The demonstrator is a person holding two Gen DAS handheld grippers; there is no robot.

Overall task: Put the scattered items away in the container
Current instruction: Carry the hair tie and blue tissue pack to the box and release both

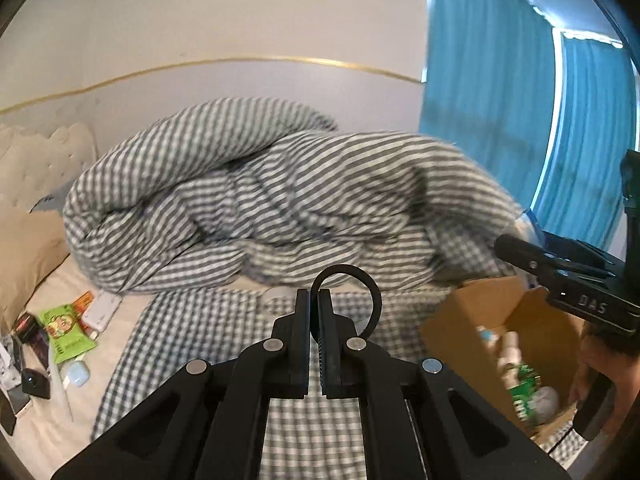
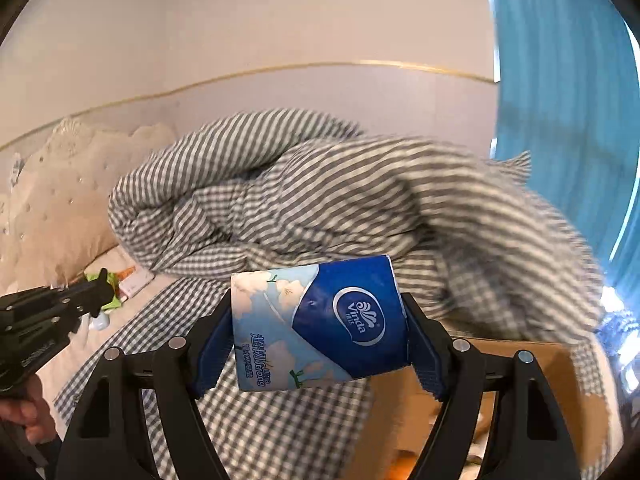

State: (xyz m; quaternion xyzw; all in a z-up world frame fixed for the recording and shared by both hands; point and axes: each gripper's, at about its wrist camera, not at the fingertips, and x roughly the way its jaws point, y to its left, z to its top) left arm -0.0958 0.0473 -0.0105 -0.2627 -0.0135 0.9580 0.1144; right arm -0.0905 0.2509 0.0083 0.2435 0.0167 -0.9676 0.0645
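A Vinda tissue pack (image 2: 320, 324) is clamped in the right gripper (image 2: 320, 332), frame centre, above the cardboard box (image 2: 520, 364) at lower right. A black ring (image 1: 347, 300) is pinched by the closed left gripper (image 1: 315, 320); leftover clutter (image 1: 60, 332) sits lower left on the bed (image 1: 120, 344).

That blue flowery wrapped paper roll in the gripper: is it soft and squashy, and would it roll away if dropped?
The blue floral plastic-wrapped tissue roll probably is soft: its wrapper looks dented where the right gripper clamps it. It seems light, staying put under a side grip alone. Being cylindrical, it could roll, though the rumpled gingham bedding would likely stop it.
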